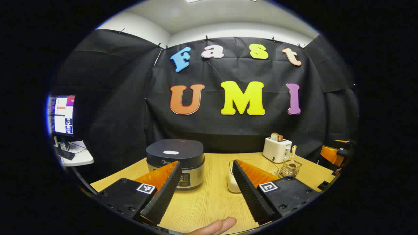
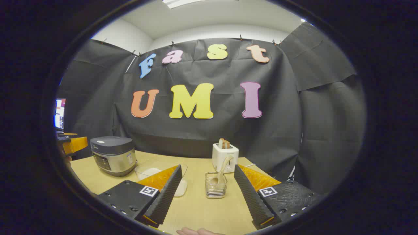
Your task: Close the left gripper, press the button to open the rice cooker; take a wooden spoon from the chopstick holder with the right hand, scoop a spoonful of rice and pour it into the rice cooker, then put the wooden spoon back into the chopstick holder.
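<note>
Booth table, task not yet begun. My left gripper spread wide, nothing between fingers, aimed at rice cooker far left on table, lid down. Cooker looks heavy, rigid; should take closed-finger push without sliding (button I cannot pick out). Centre: clear rice container. My right gripper likewise wide, empty, facing chopstick holder. Wooden spoon leans inside: light, stiff, smooth. Pinch upper handle.
</note>
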Tool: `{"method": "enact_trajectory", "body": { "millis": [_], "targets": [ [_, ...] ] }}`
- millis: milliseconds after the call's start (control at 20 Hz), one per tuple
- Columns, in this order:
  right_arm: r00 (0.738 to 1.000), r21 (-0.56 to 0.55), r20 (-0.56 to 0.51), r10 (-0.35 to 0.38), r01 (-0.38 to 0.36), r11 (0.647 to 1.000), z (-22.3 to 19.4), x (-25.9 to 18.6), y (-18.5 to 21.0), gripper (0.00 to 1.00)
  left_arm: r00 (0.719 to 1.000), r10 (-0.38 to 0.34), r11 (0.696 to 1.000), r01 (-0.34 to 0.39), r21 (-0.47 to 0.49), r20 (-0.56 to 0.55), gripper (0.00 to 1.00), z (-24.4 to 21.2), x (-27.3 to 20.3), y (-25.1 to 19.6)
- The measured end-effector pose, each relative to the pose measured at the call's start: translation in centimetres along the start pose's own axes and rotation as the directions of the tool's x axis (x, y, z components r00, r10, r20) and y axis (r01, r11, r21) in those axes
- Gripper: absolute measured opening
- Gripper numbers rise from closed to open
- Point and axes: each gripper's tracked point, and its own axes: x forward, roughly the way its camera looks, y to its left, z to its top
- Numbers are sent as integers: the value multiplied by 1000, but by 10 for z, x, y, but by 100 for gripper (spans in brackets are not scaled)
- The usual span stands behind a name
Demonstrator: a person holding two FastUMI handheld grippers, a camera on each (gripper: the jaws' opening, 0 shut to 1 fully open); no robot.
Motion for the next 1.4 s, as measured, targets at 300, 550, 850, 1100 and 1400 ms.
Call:
{"method": "enact_trajectory", "body": {
  "millis": [300, 550, 850, 1100, 1400],
  "targets": [
    [1000, -26, 13, 0, 0, 1000, -3, -1, -2, 96, 1000, 0, 1000, 0, 12, -25, 99, -9, 2, -1],
    [1000, -36, 5, 12, -11, 999, -6, 0, 3, 96, 999, 8, 1000, -7, 8, -32, 99, -11, 3, 1],
    [999, -49, 42, 8, -6, 999, 4, -9, -2, 95, 998, 55, 998, -55, 5, -3, 97, 9, 7, 25],
    [999, -29, 51, 13, -12, 1000, 4, -15, 2, 95, 994, 61, 997, -64, -33, -96, 78, 9, 26, 54],
    [998, -15, 69, 4, -3, 1000, 6, -22, 5, 95, 960, 89, 991, -112, -74, -265, 51, 3, 70, 102]
  ]
}}
